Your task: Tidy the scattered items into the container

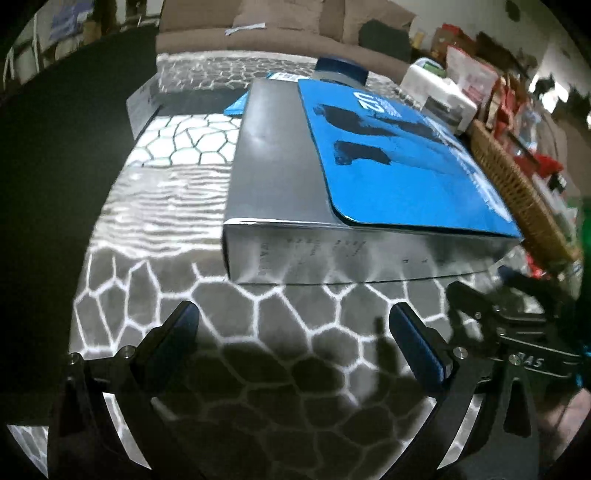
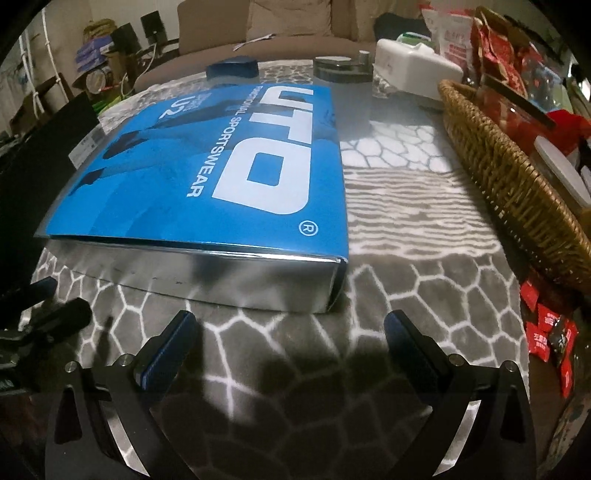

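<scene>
A home living room: a brown sofa stands behind a low table with a grey cobble-patterned cover, where a wicker basket of red snack packets sits among cluttered shelves.

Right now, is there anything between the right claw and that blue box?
Nothing: only bare patterned tablecloth lies between the open right claw and the box, plain in the right wrist view.

flat silver box with blue UTO sportswear label | closed, lying flat on table | woven wicker basket | right of box, apart
</scene>
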Motion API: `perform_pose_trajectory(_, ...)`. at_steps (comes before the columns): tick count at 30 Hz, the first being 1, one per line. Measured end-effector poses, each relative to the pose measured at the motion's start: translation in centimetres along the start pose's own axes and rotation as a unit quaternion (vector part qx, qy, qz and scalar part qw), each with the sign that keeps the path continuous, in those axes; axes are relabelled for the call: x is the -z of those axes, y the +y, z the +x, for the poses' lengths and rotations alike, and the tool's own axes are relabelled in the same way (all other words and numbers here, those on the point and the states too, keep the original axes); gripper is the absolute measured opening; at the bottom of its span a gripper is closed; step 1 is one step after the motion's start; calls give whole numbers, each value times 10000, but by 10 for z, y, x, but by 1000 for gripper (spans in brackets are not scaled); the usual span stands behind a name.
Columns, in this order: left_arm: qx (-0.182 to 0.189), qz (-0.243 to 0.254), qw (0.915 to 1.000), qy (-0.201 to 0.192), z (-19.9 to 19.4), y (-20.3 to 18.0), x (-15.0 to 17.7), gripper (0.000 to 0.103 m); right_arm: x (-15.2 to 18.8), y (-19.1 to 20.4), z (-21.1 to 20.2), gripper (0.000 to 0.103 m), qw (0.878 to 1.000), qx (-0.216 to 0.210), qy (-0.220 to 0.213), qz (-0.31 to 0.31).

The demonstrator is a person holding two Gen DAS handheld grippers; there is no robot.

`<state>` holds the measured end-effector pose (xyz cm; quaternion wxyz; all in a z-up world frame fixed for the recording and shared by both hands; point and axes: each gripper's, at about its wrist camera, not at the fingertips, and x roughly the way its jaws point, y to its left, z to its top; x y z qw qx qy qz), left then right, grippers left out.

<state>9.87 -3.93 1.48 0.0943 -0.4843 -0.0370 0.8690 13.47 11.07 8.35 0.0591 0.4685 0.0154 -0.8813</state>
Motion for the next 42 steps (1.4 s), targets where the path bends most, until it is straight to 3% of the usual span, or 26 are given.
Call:
perform_pose_trajectory(8, -656, 327, 9971, -186, 11, -17, 5, 103, -2, 6, 5, 103, 9994, 282, -193, 83)
perform_pose_trajectory(12, -749, 171, 9969, -194, 12, -17, 3, 103, -3, 6, 6, 103, 9992, 322, -201, 121)
perform_pose_trajectory(42, -753, 146, 9969, -199, 12, -15, 3, 103, -2, 7, 5, 103, 9992, 319, -201, 121)
